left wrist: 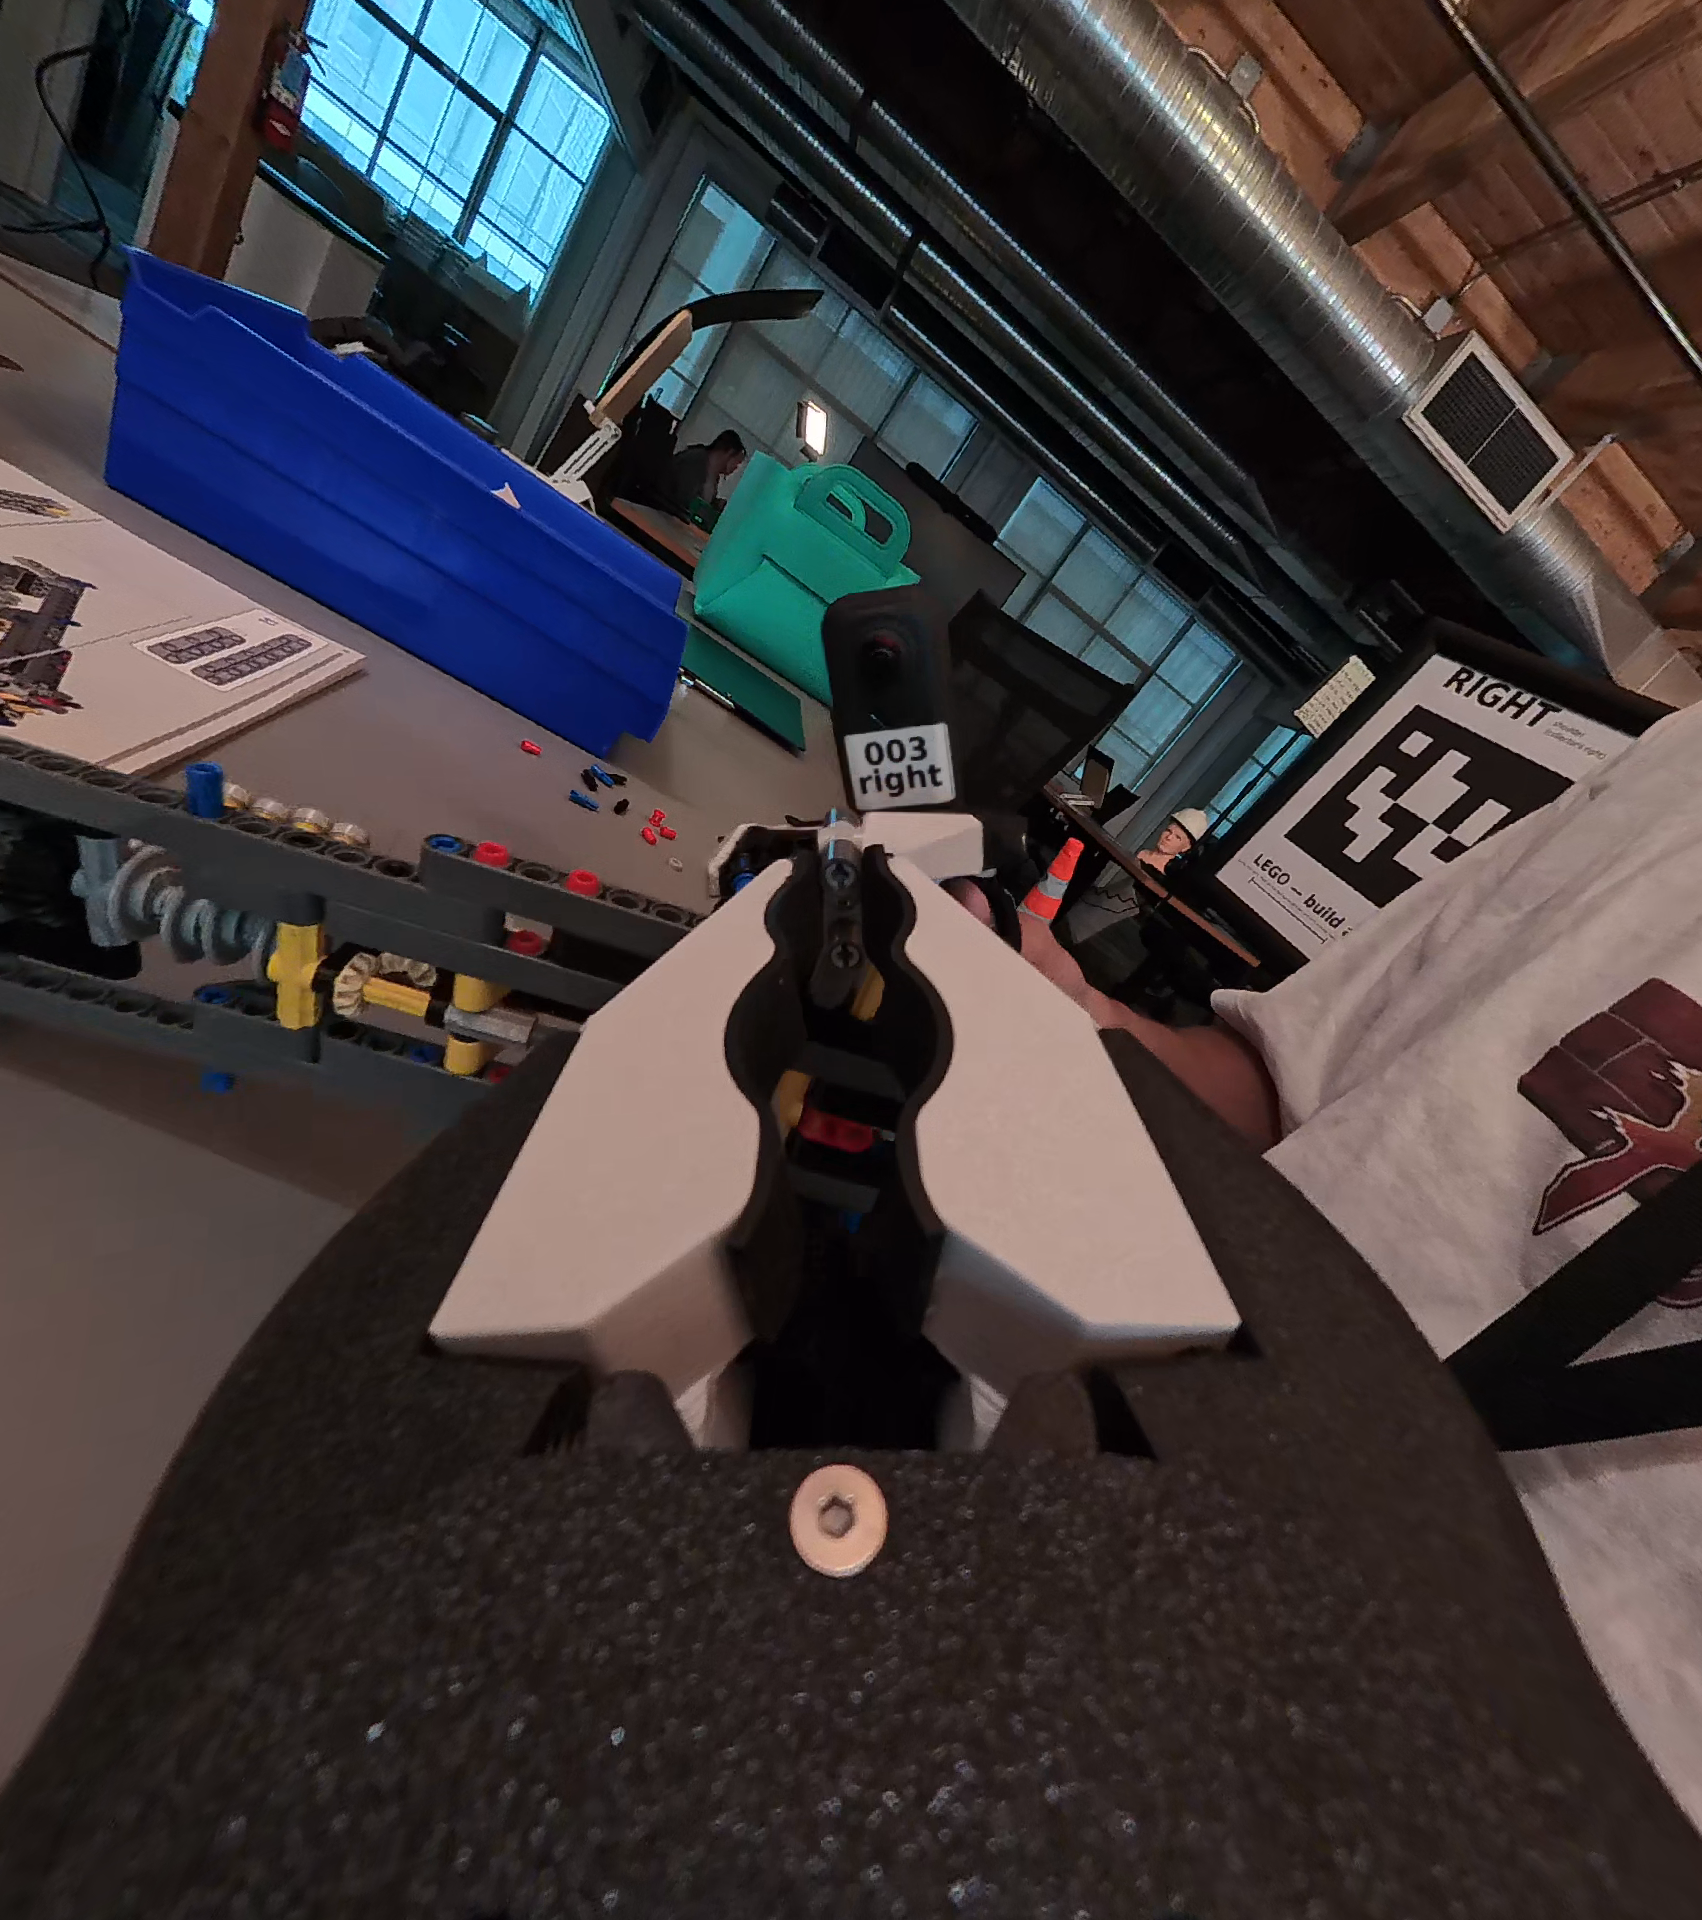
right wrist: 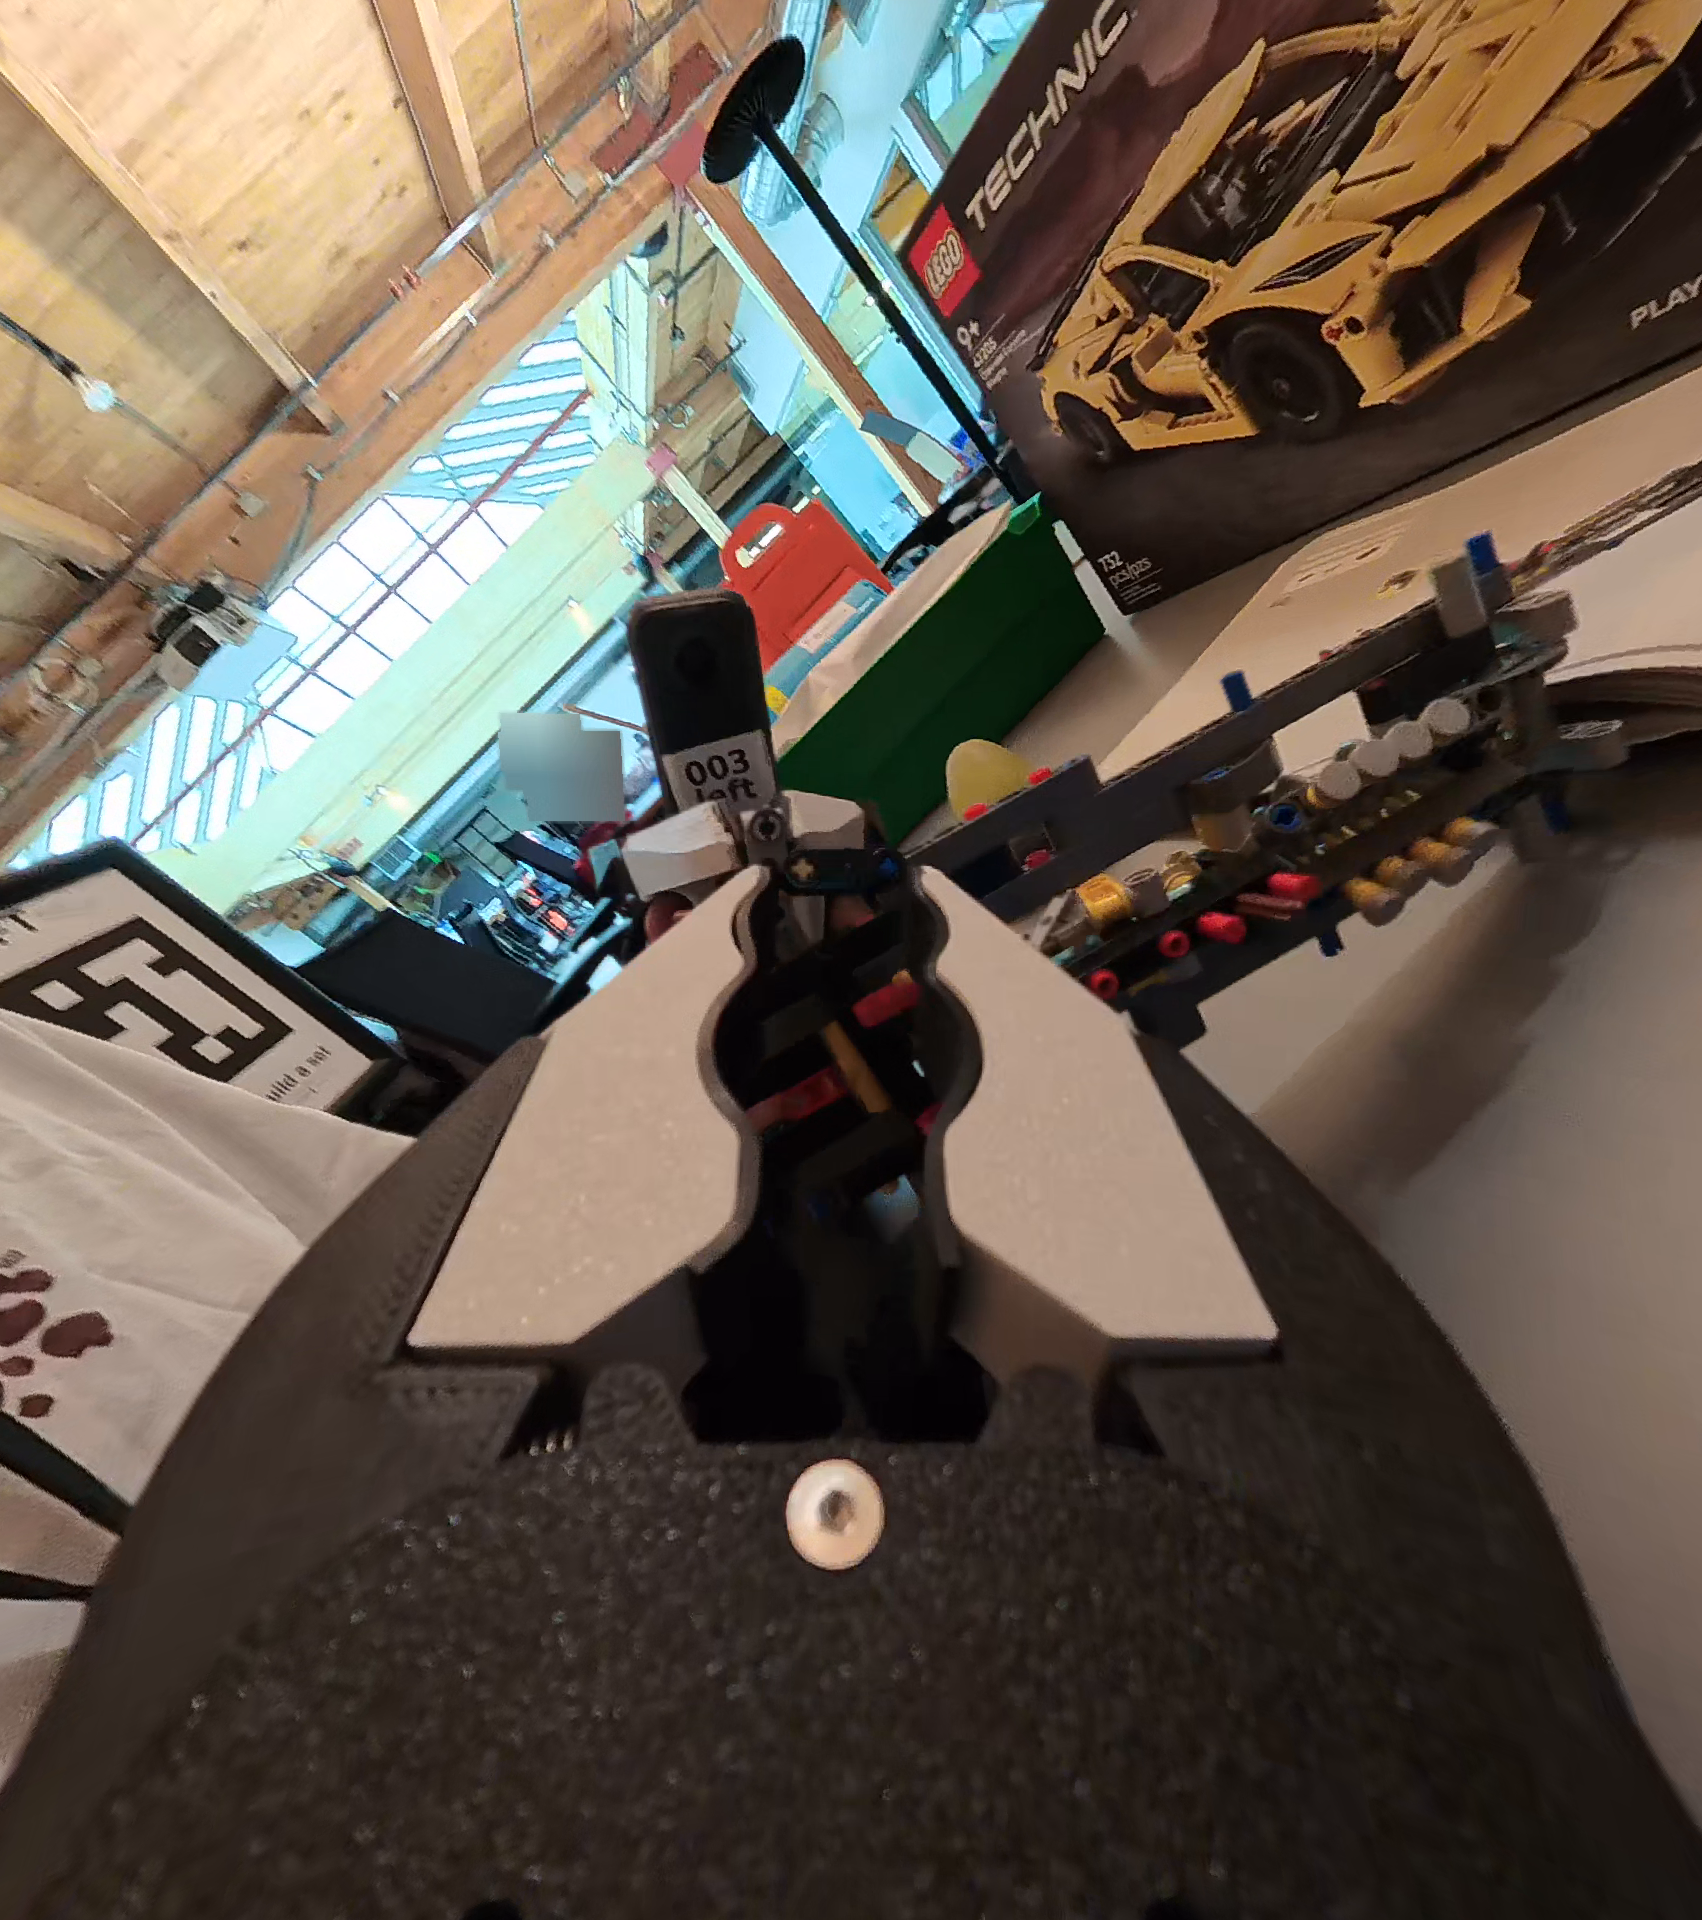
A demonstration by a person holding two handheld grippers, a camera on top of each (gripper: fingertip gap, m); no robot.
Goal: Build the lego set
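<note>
A small lego sub-assembly (left wrist: 842, 1081) of black, yellow and red parts is gripped between both tools, which face each other tip to tip above the worktop (left wrist: 99, 1299). The left tool (left wrist: 842, 883) is closed narrowly around it, and the right tool (right wrist: 842, 883) is closed on the same piece from the opposite end (right wrist: 847, 1049) (a thin black link with a cross hole sticks out at the tips); exactly how the inner parts join cannot be told, as they are shadowed between the pads.

The larger dark grey chassis frame (left wrist: 327, 935), with yellow connectors, a tan gear and a grey spring, lies on the worktop to the left in the left wrist view. Beyond it an open instruction booklet (left wrist: 120, 613) and a blue bin (left wrist: 379, 499) are seen, with loose red and blue pins (left wrist: 618, 800) scattered near the bin. In the right wrist view the frame (right wrist: 1346, 810) is seen on the right, with the set's box (right wrist: 1346, 260) standing far behind it.
</note>
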